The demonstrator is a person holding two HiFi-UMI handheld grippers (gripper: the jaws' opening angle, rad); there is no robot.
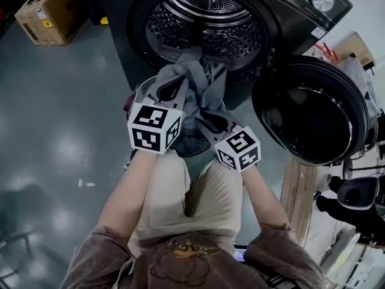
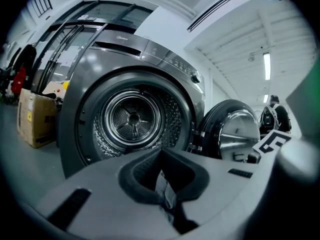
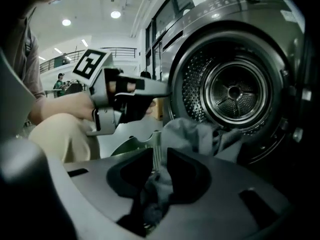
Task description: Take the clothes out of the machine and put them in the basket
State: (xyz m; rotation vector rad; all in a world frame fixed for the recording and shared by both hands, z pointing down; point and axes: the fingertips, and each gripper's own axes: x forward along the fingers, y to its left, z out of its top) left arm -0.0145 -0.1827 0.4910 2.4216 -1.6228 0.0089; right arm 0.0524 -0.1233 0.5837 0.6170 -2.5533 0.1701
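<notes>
Clothes (image 1: 198, 83), grey and soft, bunched into one long rumpled bundle. Looked limp and creased, with deep folds along the length and a darker strip down the middle; no print or pattern to make out.

Beneath both grippers: smooth grey floor (image 1: 60, 119), glossy, streaked with pale glare. Just under the jaws, between the person's knees: pale curved rim of the basket (image 3: 127, 145). Straight ahead of the grippers: dark front-loading machine (image 1: 289, 23), with a perforated steel drum (image 1: 204, 17) and a round door (image 1: 313, 110) swung wide open, off to the right of the right gripper. Farther off, to the left of the left gripper: cardboard box (image 1: 45, 14) on the floor beside the machine. Overhead and beyond: white ceiling with strip lights (image 2: 266, 66).

Left gripper (image 2: 161, 154): clenched on a fold of the clothes, pads together at the tips, grey cloth pinched just behind them. Right gripper (image 3: 160, 153): jaws a narrow slit apart, cloth lying loose in the gap, not plainly pinched. Ran forward and up from both pairs of jaws, over the lip of the drum. Sagged at the near end below the jaws, down into the basket. Passed between the two grippers, both close beside it, with the left gripper slightly higher and to the left of the right one.
</notes>
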